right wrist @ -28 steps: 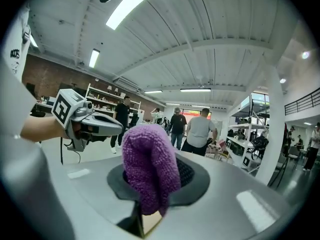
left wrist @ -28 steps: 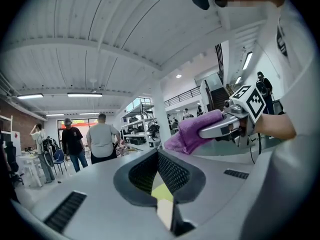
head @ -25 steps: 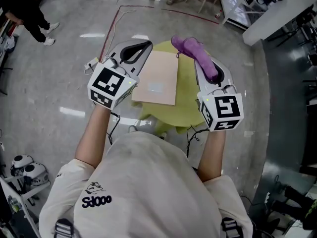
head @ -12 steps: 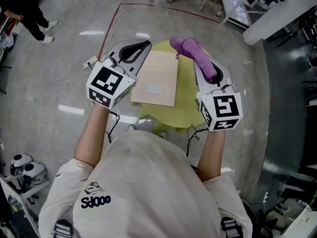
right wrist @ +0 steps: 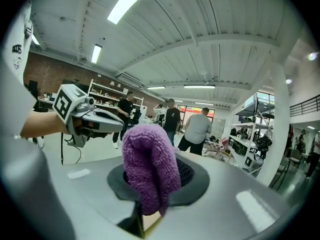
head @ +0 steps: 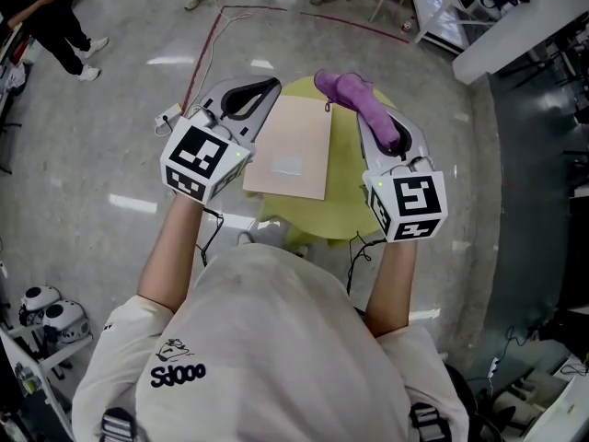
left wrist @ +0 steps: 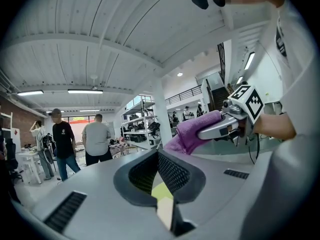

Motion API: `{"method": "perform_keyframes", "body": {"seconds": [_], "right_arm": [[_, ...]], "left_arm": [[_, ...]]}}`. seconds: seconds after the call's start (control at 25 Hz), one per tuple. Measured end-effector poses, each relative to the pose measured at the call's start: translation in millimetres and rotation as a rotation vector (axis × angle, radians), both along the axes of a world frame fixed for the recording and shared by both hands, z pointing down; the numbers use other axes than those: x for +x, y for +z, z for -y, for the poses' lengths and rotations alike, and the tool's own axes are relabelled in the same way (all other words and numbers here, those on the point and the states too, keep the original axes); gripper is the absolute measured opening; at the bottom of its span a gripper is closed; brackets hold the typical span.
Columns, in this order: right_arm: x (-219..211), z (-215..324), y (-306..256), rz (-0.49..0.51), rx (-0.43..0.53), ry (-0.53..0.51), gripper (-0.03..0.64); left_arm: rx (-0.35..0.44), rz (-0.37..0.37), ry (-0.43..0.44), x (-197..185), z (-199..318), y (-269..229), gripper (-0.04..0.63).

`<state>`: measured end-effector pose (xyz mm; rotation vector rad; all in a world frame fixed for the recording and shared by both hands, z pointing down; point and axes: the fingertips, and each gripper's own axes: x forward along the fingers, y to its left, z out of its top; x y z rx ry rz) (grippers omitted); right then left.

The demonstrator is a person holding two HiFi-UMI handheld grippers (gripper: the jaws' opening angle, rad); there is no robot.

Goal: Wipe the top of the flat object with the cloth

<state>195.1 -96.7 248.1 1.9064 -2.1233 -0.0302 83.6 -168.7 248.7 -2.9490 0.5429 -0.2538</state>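
A beige flat board (head: 293, 145) lies on a small round yellow-green table (head: 345, 205) in the head view. My right gripper (head: 370, 116) hovers over the table's right side, shut on a purple cloth (head: 357, 98) that bulges out past its tips, above the board's far right corner. The same cloth (right wrist: 149, 171) fills the jaws in the right gripper view. My left gripper (head: 274, 85) hangs above the board's left edge, jaws together with nothing between them. In the left gripper view, a sliver of the board (left wrist: 165, 213) shows under the left gripper (left wrist: 158, 154).
Grey polished floor surrounds the table, with a red line (head: 204, 58) marked on it beyond the left gripper. Several people stand at the far side (head: 55, 26). A white bench (head: 515, 17) runs along the upper right. Round white-and-black gear (head: 51, 316) lies on the floor at lower left.
The right gripper and cloth have drifted slightly left. The left gripper and board are unmoved. People in the background have shifted.
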Motion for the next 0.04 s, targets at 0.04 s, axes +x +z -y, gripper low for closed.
{"method": "perform_keyframes", "body": {"seconds": [0.04], "right_arm": [[0.4,0.4,0.1,0.002,-0.001,0.001,0.074]], "left_arm": [[-0.004,0.002,0.000,0.0,0.0,0.5,0.006]]}}
